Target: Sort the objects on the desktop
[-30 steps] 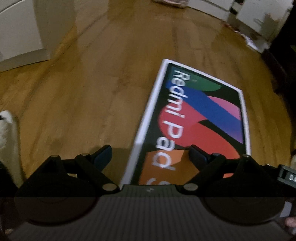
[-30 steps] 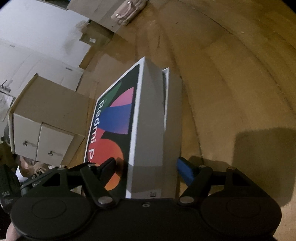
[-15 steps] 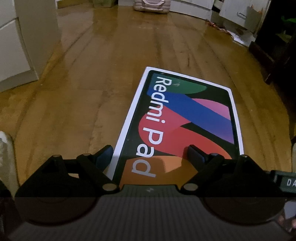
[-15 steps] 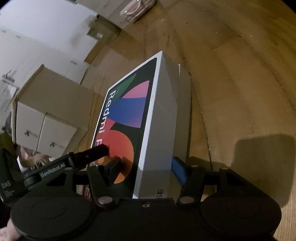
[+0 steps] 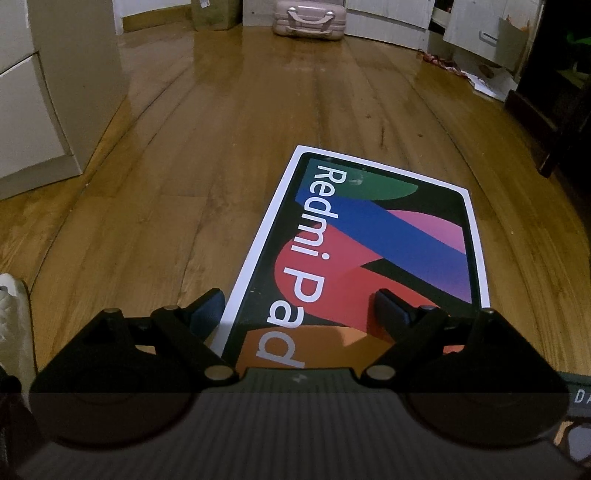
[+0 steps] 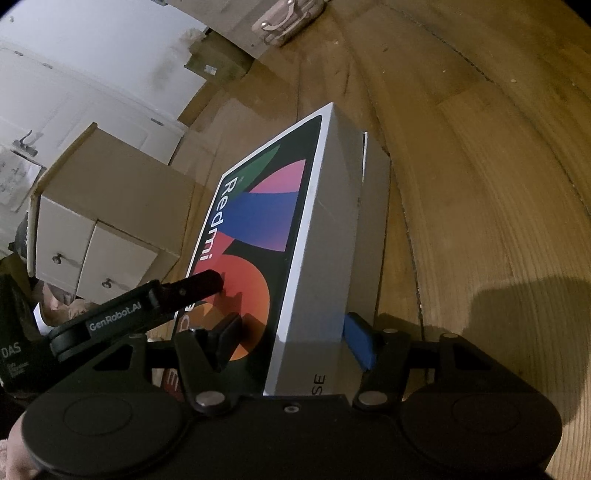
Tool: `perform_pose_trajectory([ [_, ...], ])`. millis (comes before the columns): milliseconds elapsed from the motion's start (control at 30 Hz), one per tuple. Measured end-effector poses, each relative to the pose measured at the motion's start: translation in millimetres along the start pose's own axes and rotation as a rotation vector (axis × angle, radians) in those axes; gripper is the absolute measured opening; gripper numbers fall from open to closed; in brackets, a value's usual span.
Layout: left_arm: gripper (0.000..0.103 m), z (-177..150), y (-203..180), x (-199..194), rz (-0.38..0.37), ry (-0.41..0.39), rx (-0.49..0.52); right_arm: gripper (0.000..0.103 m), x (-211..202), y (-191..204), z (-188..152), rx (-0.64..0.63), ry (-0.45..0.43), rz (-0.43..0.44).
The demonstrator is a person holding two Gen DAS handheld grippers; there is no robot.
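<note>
Left wrist view: one Redmi Pad box (image 5: 373,251), printed lid uppermost, above a wooden floor (image 5: 207,166); left gripper (image 5: 297,308) spread wide over the near end of the lid, its blue-padded fingers (image 5: 388,306) apart and gripping nothing, one off the box's white edge, the other above the artwork. Background items: pink suitcase (image 5: 309,17) against the far wall, white cabinets (image 5: 44,110) to one side, scattered paper (image 5: 487,79) by an open door. Right wrist view: same box (image 6: 295,236) seen edge-on, a second white layer showing just behind its grey side, possibly its base or another box, cannot tell which; right gripper (image 6: 291,341) straddling the near corner, one finger on the printed face and the blue pad (image 6: 356,343) at the grey side, apparently clamped on it. Left gripper's finger (image 6: 184,291) enters alongside, touching the lid. Cardboard carton (image 6: 110,206) on a drawer unit beyond. Progress, as judged: box in hand, no sorted group visible; placement outstanding, nearly all the sorting remains.
</note>
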State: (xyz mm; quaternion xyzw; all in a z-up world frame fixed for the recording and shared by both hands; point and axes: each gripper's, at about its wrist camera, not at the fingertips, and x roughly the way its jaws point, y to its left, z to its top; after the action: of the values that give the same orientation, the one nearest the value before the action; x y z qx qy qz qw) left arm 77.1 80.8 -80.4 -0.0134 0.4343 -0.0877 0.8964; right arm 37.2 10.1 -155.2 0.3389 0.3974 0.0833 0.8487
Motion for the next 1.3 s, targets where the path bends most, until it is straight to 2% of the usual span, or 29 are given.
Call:
perform_pose_trajectory([
  [200, 0.088, -0.6, -0.2, 9.6, 0.016, 0.017, -0.017, 0.068, -0.1, 4.6, -8.3, -0.045, 0.011, -0.034],
  [333, 0.087, 2.0, -5.9, 11.2, 0.016, 0.013, 0.007, 0.068, 2.8, 2.4, -6.8, -0.038, 0.014, -0.044],
  [400, 0.087, 4.4, -8.1, 10.0, -0.106, 0.009, -0.014, 0.068, 2.8, 1.2, -6.0, -0.026, 0.011, -0.032],
  [467, 0.087, 5.8, -10.8, 9.6, -0.217, -0.021, -0.086, 0.068, 3.0, 0.6, -5.3, -0.018, 0.01, -0.023],
  [500, 0.087, 6.1, -14.0, 9.9, -0.228, -0.023, -0.098, 0.068, 3.6, 1.5, -5.3, -0.022, 0.011, -0.025],
  [600, 0.087, 7.0, -26.5, 10.5, -0.15, -0.003, 0.003, 0.067, 2.7, -0.1, -6.2, -0.015, 0.007, -0.022],
  [667, 0.087, 7.8, -27.8, 11.6, -0.064, 0.024, 0.064, 0.067, 2.3, -4.9, -6.4, 0.011, 0.01, -0.014],
  [700, 0.087, 8.6, -23.3, 11.9, -0.024, 0.044, 0.066, 0.067, 2.4, -6.8, -6.6, 0.021, 0.012, -0.013],
  [800, 0.088, 13.2, 0.5, 7.2, 0.023, 0.048, 0.0, 0.068, 4.9, -9.9, -8.2, 0.03, 0.029, -0.024],
  [900, 0.091, 15.7, 33.9, 5.6, 0.014, 0.04, -0.124, 0.068, 8.1, -14.4, -9.5, 0.045, 0.037, -0.025],
  [1033, 0.091, 14.0, 62.7, 21.0, 0.035, 0.095, -0.217, 0.068, 8.6, -17.6, -9.4, 0.07, 0.034, -0.02],
  [1200, 0.093, 2.0, 70.8, 32.9, -0.089, 0.133, -0.299, 0.068, 11.3, -21.1, -11.5, 0.097, 0.04, -0.01],
  [1267, 0.093, 0.8, 64.1, 37.8, -0.152, 0.163, -0.308, 0.068, 13.1, -22.5, -12.2, 0.104, 0.049, -0.005],
  [1300, 0.096, -1.4, 58.0, 39.0, -0.153, 0.166, -0.298, 0.069, 13.7, -23.0, -12.7, 0.103, 0.055, -0.004],
])
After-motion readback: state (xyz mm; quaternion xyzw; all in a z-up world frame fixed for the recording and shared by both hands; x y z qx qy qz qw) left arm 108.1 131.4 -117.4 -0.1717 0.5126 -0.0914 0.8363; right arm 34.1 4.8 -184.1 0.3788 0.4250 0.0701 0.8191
